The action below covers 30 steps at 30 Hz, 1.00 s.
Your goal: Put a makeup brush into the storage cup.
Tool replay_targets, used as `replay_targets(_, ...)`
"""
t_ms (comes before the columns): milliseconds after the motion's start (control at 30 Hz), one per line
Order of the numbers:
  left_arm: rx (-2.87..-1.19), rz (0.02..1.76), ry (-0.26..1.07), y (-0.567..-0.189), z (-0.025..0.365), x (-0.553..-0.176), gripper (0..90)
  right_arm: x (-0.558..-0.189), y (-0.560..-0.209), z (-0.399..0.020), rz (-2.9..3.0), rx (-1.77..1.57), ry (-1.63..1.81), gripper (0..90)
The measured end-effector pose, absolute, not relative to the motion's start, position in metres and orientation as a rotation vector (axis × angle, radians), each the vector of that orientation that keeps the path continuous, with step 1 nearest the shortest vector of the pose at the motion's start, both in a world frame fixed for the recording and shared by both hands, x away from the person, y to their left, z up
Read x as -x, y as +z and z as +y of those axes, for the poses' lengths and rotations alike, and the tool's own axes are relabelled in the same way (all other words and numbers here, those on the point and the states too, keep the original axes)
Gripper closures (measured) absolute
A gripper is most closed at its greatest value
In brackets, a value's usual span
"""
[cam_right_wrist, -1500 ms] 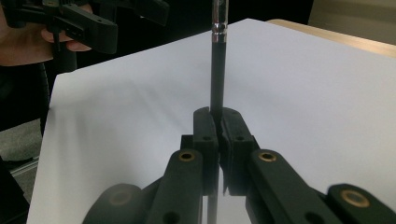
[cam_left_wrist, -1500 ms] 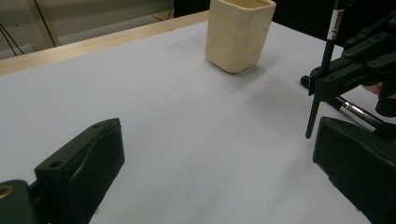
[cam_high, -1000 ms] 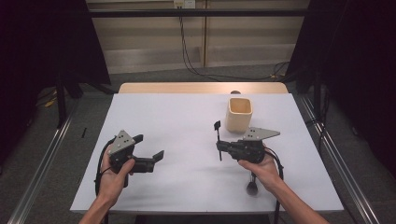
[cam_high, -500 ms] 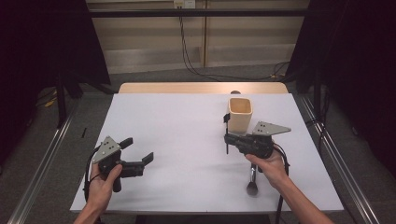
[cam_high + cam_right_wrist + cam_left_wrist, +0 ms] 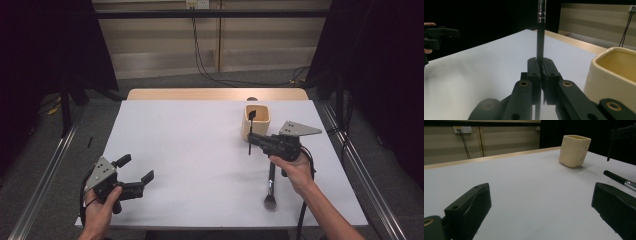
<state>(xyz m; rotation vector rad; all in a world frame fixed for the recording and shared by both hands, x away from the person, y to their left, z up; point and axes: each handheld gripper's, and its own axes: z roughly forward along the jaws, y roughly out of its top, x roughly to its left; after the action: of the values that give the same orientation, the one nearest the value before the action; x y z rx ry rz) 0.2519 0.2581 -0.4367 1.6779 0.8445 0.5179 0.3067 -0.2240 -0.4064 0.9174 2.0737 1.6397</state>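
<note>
My right gripper (image 5: 253, 138) (image 5: 540, 64) is shut on the thin black handle of a small brush (image 5: 251, 131) (image 5: 540, 37), which it holds upright just in front of the cream square cup (image 5: 256, 120) (image 5: 616, 72). The brush's dark head stands level with the cup's rim. A second, larger makeup brush (image 5: 270, 187) lies on the white table (image 5: 190, 145) under my right hand; its black handle (image 5: 621, 180) lies to the right of the cup (image 5: 574, 150). My left gripper (image 5: 136, 168) (image 5: 541, 200) stands open with nothing between its jaws, low over the table's near left corner.
The table's front edge lies just below my left hand. Black curtains flank the table on both sides, metal rails run along the floor, and cables hang on the back wall. In the right gripper view, the left gripper (image 5: 439, 35) is far off at the left.
My left gripper has moved left and toward the near left corner, sinking slightly. My right gripper has carried the small brush up and to the right, closer to the cup.
</note>
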Motion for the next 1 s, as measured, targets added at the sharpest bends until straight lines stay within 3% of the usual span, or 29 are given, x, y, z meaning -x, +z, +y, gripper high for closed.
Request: replay_targets(1000,-1.659,0.866,0.552,-0.447,0.270,-0.252,1.9,-0.345,-0.372,-0.247,1.908,-0.993,1.614,86.4)
